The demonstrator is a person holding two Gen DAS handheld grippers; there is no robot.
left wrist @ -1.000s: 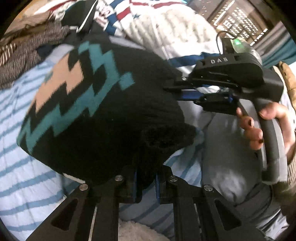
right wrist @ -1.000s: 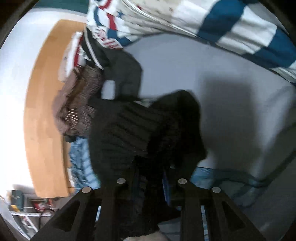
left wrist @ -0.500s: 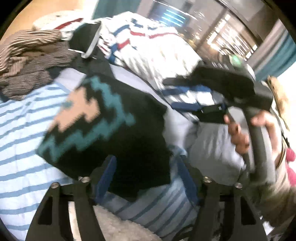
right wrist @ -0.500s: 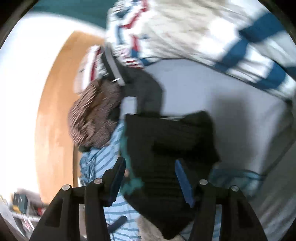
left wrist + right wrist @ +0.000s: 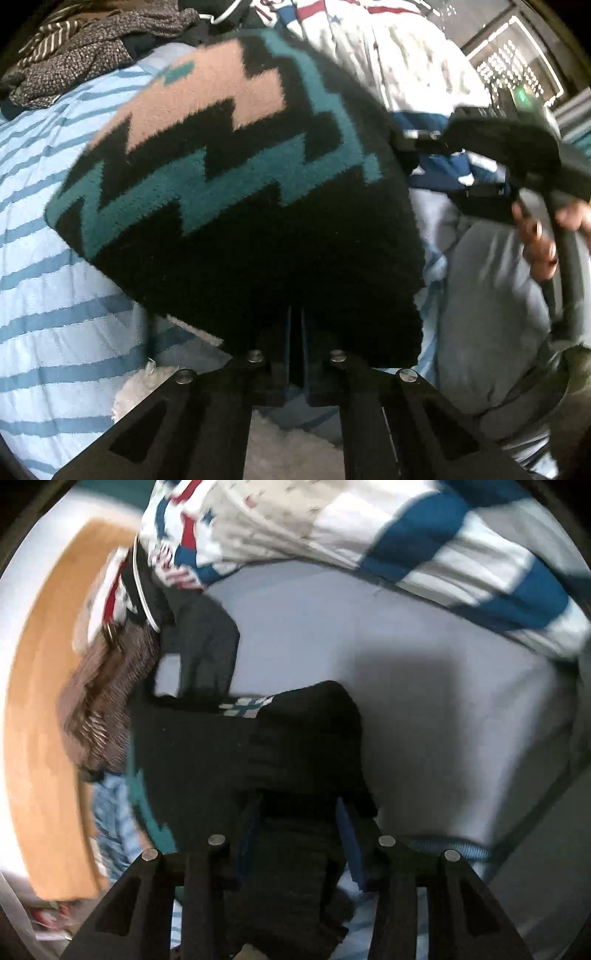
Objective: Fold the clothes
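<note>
The black knit sweater (image 5: 236, 192) with teal and pink zigzags is spread over a blue-striped cloth (image 5: 55, 295) on the bed, and is judged soft, thick and fairly light (it will sag and bunch, not slip), best taken at an edge or corner. Its near hem is pinched by the left gripper (image 5: 295, 332), jaws pressed together and tilted steeply down. The right gripper (image 5: 299, 830) is angled down likewise, its jaws closing around a dark fold not yet pressed
</note>
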